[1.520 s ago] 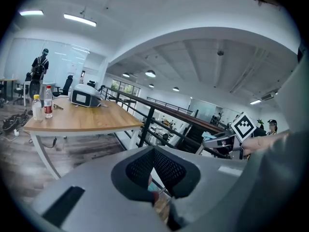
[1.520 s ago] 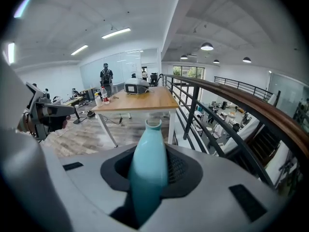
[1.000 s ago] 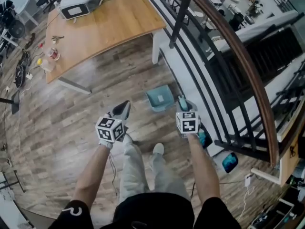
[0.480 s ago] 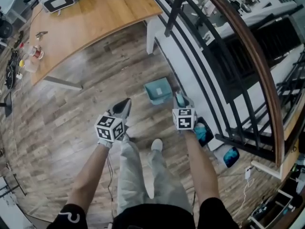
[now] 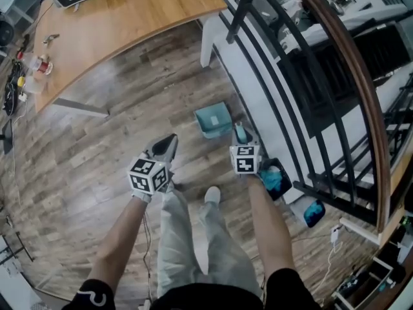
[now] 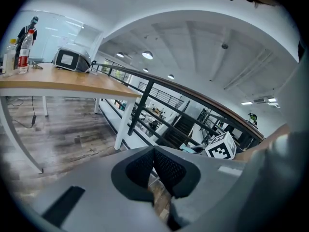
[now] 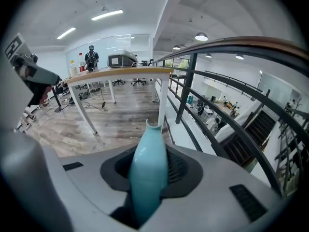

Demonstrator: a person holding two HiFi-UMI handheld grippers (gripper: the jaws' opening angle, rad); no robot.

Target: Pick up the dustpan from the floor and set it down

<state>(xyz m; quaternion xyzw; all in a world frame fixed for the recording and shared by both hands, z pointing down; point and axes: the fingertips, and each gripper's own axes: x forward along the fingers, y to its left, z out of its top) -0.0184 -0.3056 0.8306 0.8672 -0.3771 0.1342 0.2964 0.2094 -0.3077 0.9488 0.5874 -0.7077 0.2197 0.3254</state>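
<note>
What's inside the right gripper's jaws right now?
The teal dustpan handle, clamped in the right gripper. The handle's lower end is hidden by the gripper body, and the pan is out of that view.

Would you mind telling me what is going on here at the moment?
A person stands on the wooden floor beside a railing, with a gripper in each hand. The right gripper is shut on the teal handle of the dustpan, whose pan is down low ahead of the person's feet; whether it touches the floor I cannot tell. The left gripper is shut with nothing in it, held off to the side.
</note>
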